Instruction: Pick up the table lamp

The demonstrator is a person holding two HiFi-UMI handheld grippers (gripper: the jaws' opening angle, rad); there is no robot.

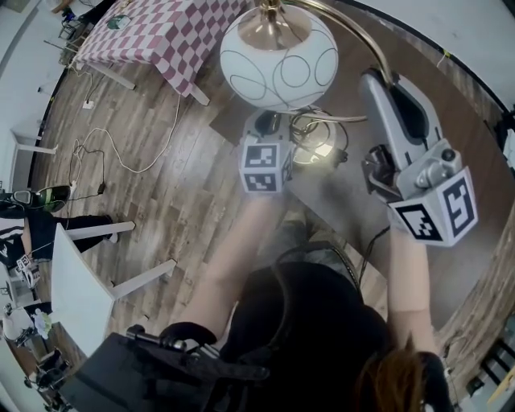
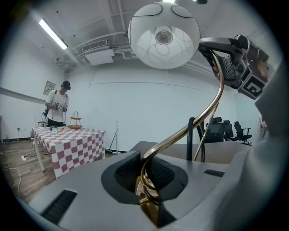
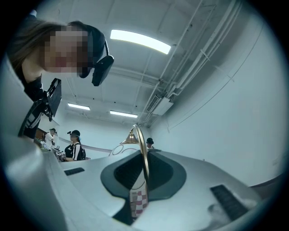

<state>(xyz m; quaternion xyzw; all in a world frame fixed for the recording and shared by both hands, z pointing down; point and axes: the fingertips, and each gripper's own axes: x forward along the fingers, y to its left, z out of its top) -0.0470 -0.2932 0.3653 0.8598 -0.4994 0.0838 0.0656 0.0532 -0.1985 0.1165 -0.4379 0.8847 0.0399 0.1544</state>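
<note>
What stays unseen: table lamp [image 1: 278, 68] and jaws

In the head view the top edge cuts off the brass cap [image 1: 272, 12]. The white shade [image 1: 282, 56] covers the jaws of the left gripper [image 2: 146, 180], and that gripper's marker cube [image 1: 265, 167] hides part of the lamp's base [image 1: 318, 149]. In the left gripper view the brass stem [image 2: 198, 122] vanishes between the jaws, its lower end unseen. The right gripper [image 3: 143, 178] masks most of the shade in its own view — the people [image 3: 74, 146] behind are too small to read.
</note>
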